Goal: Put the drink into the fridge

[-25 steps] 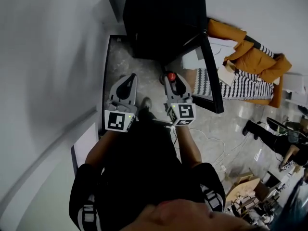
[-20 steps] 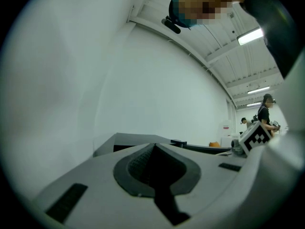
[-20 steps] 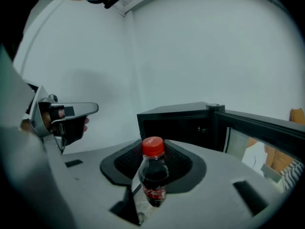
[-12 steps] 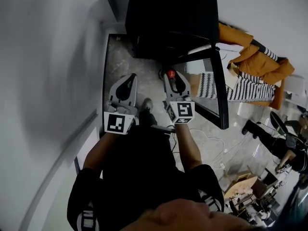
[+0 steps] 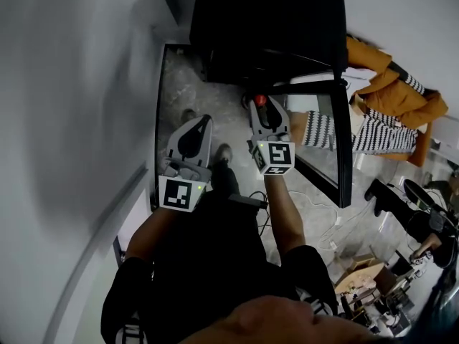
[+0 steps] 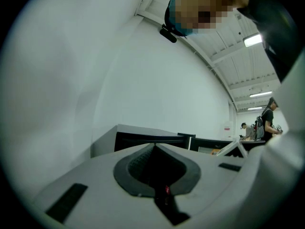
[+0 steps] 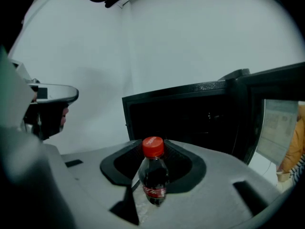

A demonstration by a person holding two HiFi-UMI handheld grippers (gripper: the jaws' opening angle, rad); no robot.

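A small dark cola bottle (image 7: 153, 175) with a red cap (image 5: 259, 100) stands upright between the jaws of my right gripper (image 5: 262, 110), which is shut on it. Just beyond it is a black fridge (image 5: 265, 27) whose glass door (image 5: 343, 142) hangs open to the right. The right gripper view looks into the dark fridge interior (image 7: 190, 123), close behind the bottle. My left gripper (image 5: 204, 122) is held beside the right one, further left and off the fridge front. Its jaws meet at the tips (image 6: 154, 145) with nothing between them.
A white wall (image 5: 72, 120) runs along the left. To the right of the open door lie an orange jacket (image 5: 391, 84) and a striped cloth (image 5: 373, 131). Cables (image 5: 323, 213) trail over the stone floor. Other people stand far off (image 6: 267, 123).
Both grippers have come lower and closer to the fridge opening. The bottle has stayed in the right gripper. The open door now reaches further down the right of the head view.
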